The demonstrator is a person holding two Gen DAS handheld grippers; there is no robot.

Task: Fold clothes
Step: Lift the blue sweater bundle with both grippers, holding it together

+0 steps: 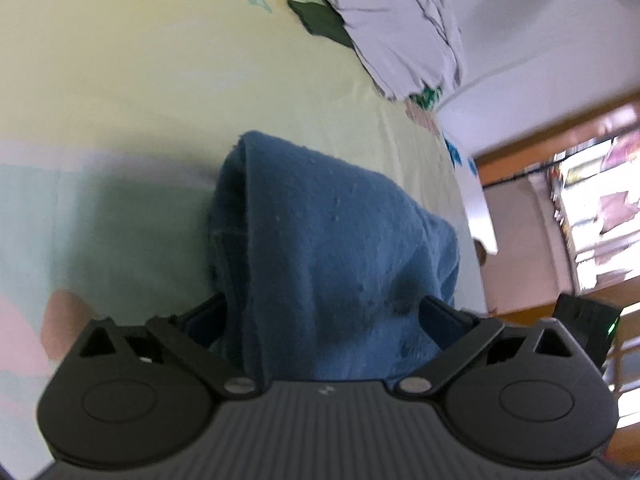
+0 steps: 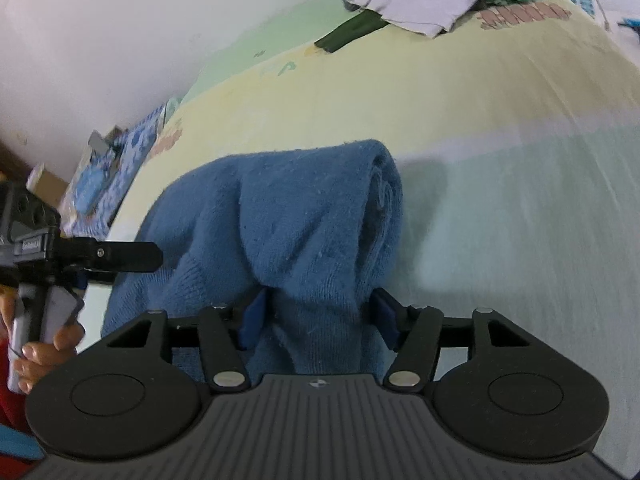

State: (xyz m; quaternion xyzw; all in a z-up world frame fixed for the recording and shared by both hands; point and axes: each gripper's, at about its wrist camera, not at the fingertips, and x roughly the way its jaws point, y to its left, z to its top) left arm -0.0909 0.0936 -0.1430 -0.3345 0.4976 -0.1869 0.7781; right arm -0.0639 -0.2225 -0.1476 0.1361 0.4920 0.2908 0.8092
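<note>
Pastel yellow and mint sheet covers the bed (image 2: 500,128), which fills most of both views. A blue knitted sweater (image 2: 304,232) is bunched and lifted over the sheet, draping across both tools. At the bed's far end lies a pale lavender garment (image 1: 396,28) on top of a dark green one (image 1: 320,20). The right gripper (image 2: 316,316) pinches a fold of the sweater; the left gripper (image 1: 324,320) clamps another bunch.
</note>
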